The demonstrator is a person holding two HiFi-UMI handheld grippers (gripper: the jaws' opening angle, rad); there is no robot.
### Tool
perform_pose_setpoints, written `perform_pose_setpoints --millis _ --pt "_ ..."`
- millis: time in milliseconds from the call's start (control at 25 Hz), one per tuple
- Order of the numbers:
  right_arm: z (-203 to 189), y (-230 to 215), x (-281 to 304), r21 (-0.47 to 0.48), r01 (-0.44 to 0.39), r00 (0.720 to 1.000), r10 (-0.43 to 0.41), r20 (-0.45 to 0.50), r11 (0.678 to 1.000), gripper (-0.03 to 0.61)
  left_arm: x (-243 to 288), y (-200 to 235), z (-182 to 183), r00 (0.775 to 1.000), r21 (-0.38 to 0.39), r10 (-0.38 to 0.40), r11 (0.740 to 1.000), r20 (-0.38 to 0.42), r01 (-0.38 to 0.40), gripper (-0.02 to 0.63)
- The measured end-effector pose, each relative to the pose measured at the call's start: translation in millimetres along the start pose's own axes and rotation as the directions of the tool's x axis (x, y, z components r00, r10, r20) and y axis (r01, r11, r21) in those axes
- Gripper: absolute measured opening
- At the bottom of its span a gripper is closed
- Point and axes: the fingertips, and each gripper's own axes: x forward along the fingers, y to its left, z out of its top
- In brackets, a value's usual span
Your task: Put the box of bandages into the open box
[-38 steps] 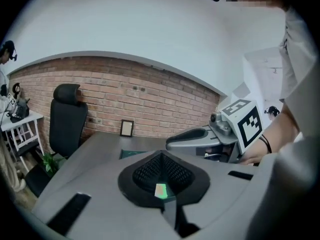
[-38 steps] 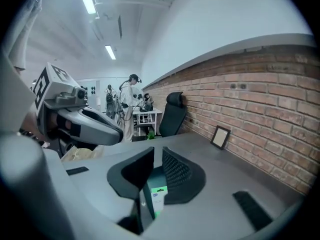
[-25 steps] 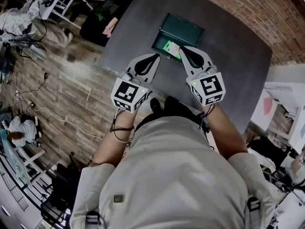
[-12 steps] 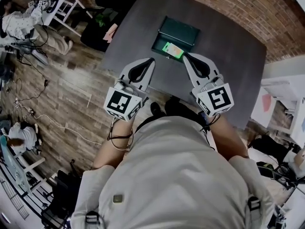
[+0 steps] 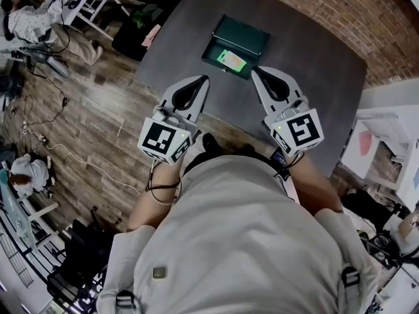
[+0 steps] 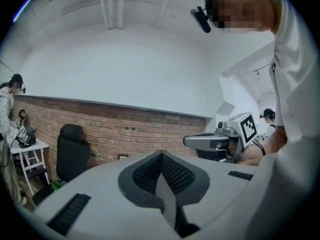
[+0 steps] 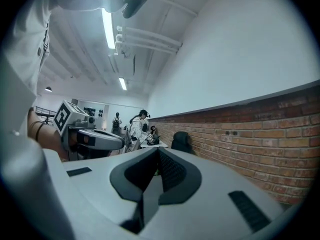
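The open dark green box (image 5: 237,39) sits on the grey table (image 5: 314,70). The light green box of bandages (image 5: 232,60) lies inside it, near its front wall. My left gripper (image 5: 203,79) is shut and empty, held near the table's front edge, short of the open box and to its left. My right gripper (image 5: 256,70) is also shut and empty, just right of the open box's front corner. Both point level towards the brick wall; neither gripper view shows the table or the boxes. The left gripper (image 6: 161,156) sees the right one beside it, and the right gripper (image 7: 159,154) sees the left.
A brick wall (image 5: 340,12) runs behind the table. A black chair (image 6: 72,151) stands at the far left by the wall. White furniture (image 5: 386,149) stands at the right. Cables (image 5: 46,126) cross the wooden floor at the left, where other people sit.
Both grippers have drawn back from the open green box towards the person and risen. The bandage box stays in the open box, now clear of the right gripper's tip.
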Motion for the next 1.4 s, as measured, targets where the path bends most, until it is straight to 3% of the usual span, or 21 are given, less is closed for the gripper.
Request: perform_pose_setpoints --millis 280,640,1040,1400 --pt "5.8 -2.4 -63.5 -0.031 -0.100 0.995 0.101 0.018 0.994 0.021 5.0 -74.8 3.5 0.998 0.015 0.056 0.998 0.023 -0.057 0.015" --pt "1.9 9.6 -127.3 0.001 -0.184 0.982 0.184 0.034 0.983 0.021 1.4 -150.4 5.2 0.996 -0.002 0.091 0.996 0.011 -0.091 0.015" --pt "10.4 55.7 -160.2 -0.016 -0.150 0.987 0.150 0.052 0.989 0.021 -41.8 -179.3 11.7 0.998 0.020 0.051 0.998 0.026 -0.051 0.015" --pt "30.1 143.1 -184.3 -0.013 -0.092 0.995 0.093 0.045 0.996 0.021 -136.2 -181.3 19.3 0.997 0.032 0.029 0.999 0.065 -0.032 0.015"
